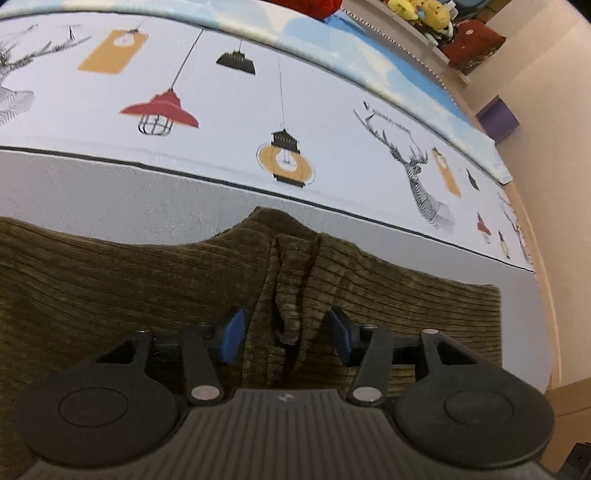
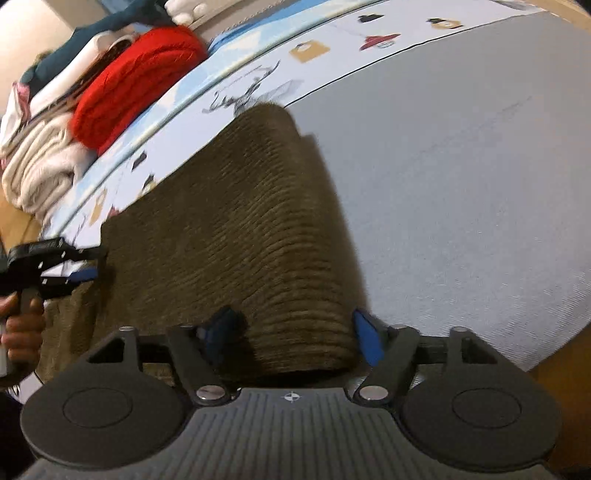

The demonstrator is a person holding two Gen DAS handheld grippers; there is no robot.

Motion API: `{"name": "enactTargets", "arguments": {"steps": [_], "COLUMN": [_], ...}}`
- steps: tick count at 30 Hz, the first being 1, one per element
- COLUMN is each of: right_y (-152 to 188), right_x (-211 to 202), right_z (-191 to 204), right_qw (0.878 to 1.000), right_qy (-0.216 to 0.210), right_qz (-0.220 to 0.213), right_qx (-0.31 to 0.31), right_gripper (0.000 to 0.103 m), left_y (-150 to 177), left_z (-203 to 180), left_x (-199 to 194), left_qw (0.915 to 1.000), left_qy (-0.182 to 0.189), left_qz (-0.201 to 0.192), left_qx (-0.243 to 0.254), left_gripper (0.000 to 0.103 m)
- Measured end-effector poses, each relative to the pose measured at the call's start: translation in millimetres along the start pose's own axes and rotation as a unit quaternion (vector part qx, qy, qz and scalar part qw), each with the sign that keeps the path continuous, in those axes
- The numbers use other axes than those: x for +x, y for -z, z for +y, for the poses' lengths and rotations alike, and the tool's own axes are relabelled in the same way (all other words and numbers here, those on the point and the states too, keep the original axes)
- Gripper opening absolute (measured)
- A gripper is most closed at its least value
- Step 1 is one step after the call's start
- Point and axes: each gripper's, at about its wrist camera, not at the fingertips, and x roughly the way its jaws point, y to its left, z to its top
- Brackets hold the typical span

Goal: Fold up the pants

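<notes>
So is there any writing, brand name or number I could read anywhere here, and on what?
No readable text anywhere.
Left claw body: a small embossed emblem, no letters.
Right claw body: a small crosshair emblem, no letters.
Printed sheet: pictures only, lamps and deer.
Dark red cushion: a pale mark, too blurred.

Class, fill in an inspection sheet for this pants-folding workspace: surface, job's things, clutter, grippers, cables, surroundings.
Surface: grey sheet with a lamp-and-deer printed border.
Job's things: brown corduroy pants lying on the sheet, a ridge of cloth raised between each gripper's fingers.
Clutter: red knit and cream folded laundry at the far edge.
Grippers: left gripper open around a fold; right gripper open around a bunched roll.
Cables: nothing seen.
Surroundings: purple box, yellow plush toys.
</notes>
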Motion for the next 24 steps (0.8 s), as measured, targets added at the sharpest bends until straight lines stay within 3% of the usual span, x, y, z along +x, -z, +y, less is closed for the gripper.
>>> {"name": "enactTargets", "arguments": {"steps": [1,3,4,5,7,9,10,12,13,14,16,19,21,22,23,24], "right_y": [4.7,2.9,1.3,-0.1,-6.3,-15.8,-17.0,-16.0,-13.8,-10.4,-7.2,-9.8,-8.4,-7.6,-6.4,-3.1], "right_x": [-4.0,-1.5,-3.3,-6.0,-24.4,-43.6,-47.4,-38.0,-28.8,-21.9,-25.3,-35.9,-34.6,-30.7,-28.0,-28.3], "right_z": [6.1,9.9,10.0,10.9,8.3,-3.8,-11.3,-20.8,-21.5,-20.1,-16.0,-15.2,-17.3,-18.6,-20.4,-22.6], "right_qw": [1.000,0.999,0.999,0.999,0.999,0.997,0.996,0.997,0.998,0.998,0.998,0.997,0.997,0.997,0.997,0.997], "right_qy": [0.005,0.016,0.021,0.025,0.011,-0.011,-0.014,-0.003,0.006,0.022,0.042,0.044,0.051,0.053,0.056,0.057], "right_qz": [0.002,0.002,-0.001,-0.009,-0.035,-0.072,-0.078,-0.053,-0.026,-0.006,-0.015,-0.034,-0.030,-0.024,-0.016,-0.015], "right_qx": [-0.012,-0.031,-0.034,-0.038,-0.029,0.018,0.037,0.058,0.058,0.052,0.041,0.044,0.040,0.044,0.047,0.048], "right_gripper": [0.075,0.072,0.061,0.043,0.033,0.031,0.031,0.032,0.034,0.037,0.041,0.042,0.041,0.041,0.040,0.041], "left_y": [0.1,1.3,2.9,4.9,4.8,5.0,6.4,11.5,13.8,14.7,12.7,19.2,31.8,40.0,51.6,64.6], "left_z": [-0.7,-5.0,-7.9,-12.0,-13.8,-12.2,-14.8,-19.3,-17.7,-15.9,-15.8,-24.4,-32.4,-36.1,-40.5,-44.6], "left_x": [3.2,6.9,6.8,3.1,-8.7,-21.5,-22.5,-9.6,-3.5,-3.7,-18.8,-52.4,-62.2,-60.4,-53.4,-45.4], "left_qw": [1.0000,0.9999,0.9997,0.9991,0.9986,0.9958,0.9951,0.9958,0.9962,0.9968,0.9969,0.9923,0.9882,0.9846,0.9767,0.9667], "left_qy": [0.002,0.005,0.004,0.000,0.028,0.083,0.081,0.031,0.010,0.006,0.000,0.009,0.046,0.073,0.099,0.098], "left_qz": [0.000,0.002,0.001,-0.004,-0.010,-0.025,-0.033,-0.017,-0.006,-0.006,-0.029,-0.070,-0.050,-0.019,0.029,0.068], "left_qx": [0.002,0.013,0.024,0.043,0.043,0.030,0.046,0.084,0.087,0.079,0.073,0.102,0.137,0.157,0.188,0.226], "left_gripper": [0.055,0.038,0.030,0.021,0.017,0.016,0.017,0.019,0.026,0.033,0.032,0.033,0.033,0.033,0.034,0.034]}}
